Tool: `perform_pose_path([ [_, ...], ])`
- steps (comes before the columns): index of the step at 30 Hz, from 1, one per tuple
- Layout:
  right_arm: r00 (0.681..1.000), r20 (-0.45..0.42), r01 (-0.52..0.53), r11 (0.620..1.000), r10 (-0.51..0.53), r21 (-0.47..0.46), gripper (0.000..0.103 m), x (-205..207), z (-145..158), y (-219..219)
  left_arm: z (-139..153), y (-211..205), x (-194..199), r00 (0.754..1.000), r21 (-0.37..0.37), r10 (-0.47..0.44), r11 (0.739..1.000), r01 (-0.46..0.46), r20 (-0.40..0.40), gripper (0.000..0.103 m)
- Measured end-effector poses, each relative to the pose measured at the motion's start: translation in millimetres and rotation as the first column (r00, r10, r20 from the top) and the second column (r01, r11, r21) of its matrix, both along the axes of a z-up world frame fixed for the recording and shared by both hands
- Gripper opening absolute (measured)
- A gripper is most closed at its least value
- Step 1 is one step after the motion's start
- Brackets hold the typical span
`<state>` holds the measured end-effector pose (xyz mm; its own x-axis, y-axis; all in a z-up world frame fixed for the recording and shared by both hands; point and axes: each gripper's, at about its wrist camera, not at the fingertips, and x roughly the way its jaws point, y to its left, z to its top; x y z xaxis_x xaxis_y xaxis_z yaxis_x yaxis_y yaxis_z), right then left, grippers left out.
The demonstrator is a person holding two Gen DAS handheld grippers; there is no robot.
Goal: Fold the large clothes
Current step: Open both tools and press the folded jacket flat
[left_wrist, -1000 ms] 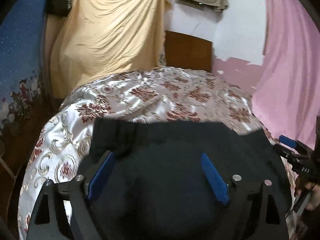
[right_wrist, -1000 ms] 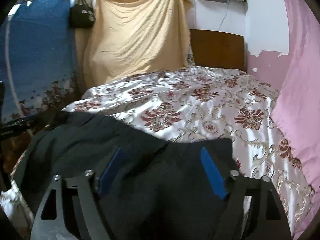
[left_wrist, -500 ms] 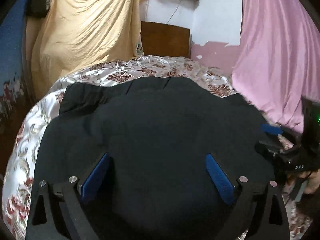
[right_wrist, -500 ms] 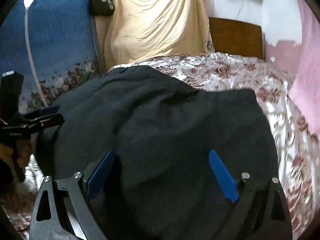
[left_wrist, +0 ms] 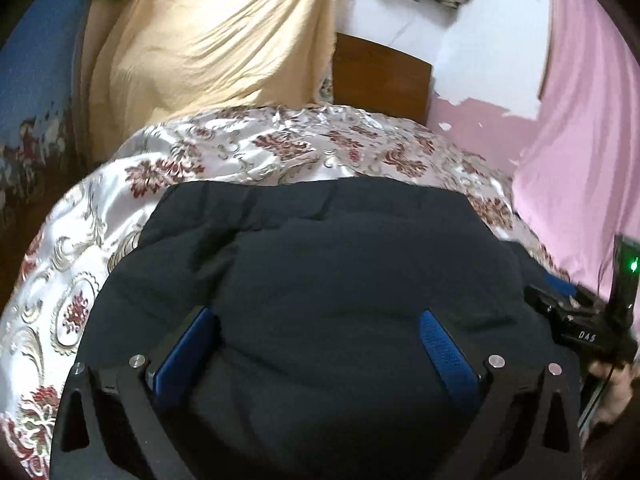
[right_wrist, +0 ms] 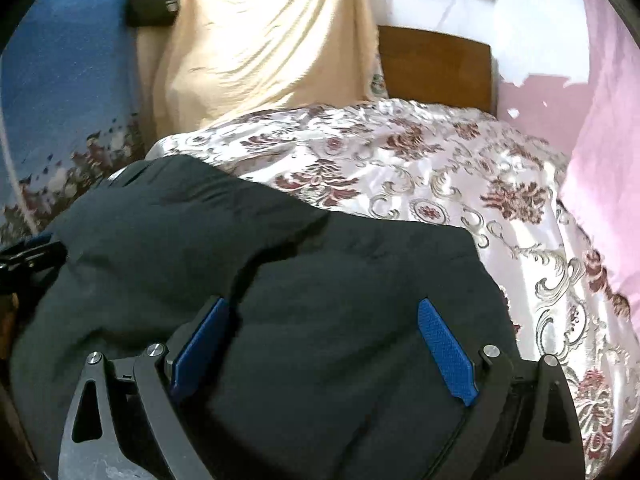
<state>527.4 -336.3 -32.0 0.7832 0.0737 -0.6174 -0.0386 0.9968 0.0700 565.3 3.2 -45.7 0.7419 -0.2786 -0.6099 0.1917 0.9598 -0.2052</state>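
Left wrist view: the left gripper (left_wrist: 316, 344) has its blue fingers (left_wrist: 446, 350) spread wide, nothing pinched between them, and the dark garment (left_wrist: 320, 264) fills the whole space beneath and ahead of them. That garment lies spread on the floral bedspread (left_wrist: 120, 208), its far edge running straight across toward twelve o'clock. Out at three o'clock the right gripper (left_wrist: 576, 320) shows at the garment's edge, a green light glowing on it; from here I cannot tell how its fingers stand. Beyond the bed, a yellow cloth (left_wrist: 208, 48) hangs at eleven o'clock, the wooden headboard (left_wrist: 380, 76) sits at twelve, a pink curtain (left_wrist: 580, 120) drapes at two. Right wrist view: the right gripper (right_wrist: 320, 344) also has its fingers (right_wrist: 444, 346) wide apart, holding nothing, over the dark garment (right_wrist: 280, 264), which spreads from centre toward nine o'clock in soft rumples. Bare floral bedspread (right_wrist: 460, 184) stretches from twelve to three o'clock. The left gripper (right_wrist: 28, 252) peeks in at nine o'clock against the garment's edge. A blue patterned cloth (right_wrist: 68, 100) hangs at ten o'clock.
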Motion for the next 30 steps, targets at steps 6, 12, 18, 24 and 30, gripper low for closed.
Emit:
perform_pose_path([
  [6,0.999,-0.033,0.001,0.995,0.003,0.101,0.096,14,-22,-12,-14,4,5,1.000,-0.050,-0.002,0.999,0.002,0.006,0.103],
  [12,0.999,-0.043,-0.007,0.994,0.011,0.105,0.101,18,-36,-9,-20,1,3,0.999,-0.049,0.003,0.999,-0.001,0.034,0.103],
  [18,0.999,-0.044,-0.009,0.992,0.015,0.127,0.101,20,-43,-11,-23,1,2,0.999,-0.053,0.004,0.999,-0.001,0.048,0.103],
  [24,0.999,-0.050,-0.010,0.988,0.018,0.151,0.101,24,-48,-15,-25,1,1,0.998,-0.059,0.006,0.998,-0.003,0.062,0.103],
  [30,0.998,-0.052,-0.011,0.986,0.020,0.167,0.101,28,-51,-16,-26,0,0,0.998,-0.060,0.008,0.998,-0.004,0.067,0.103],
])
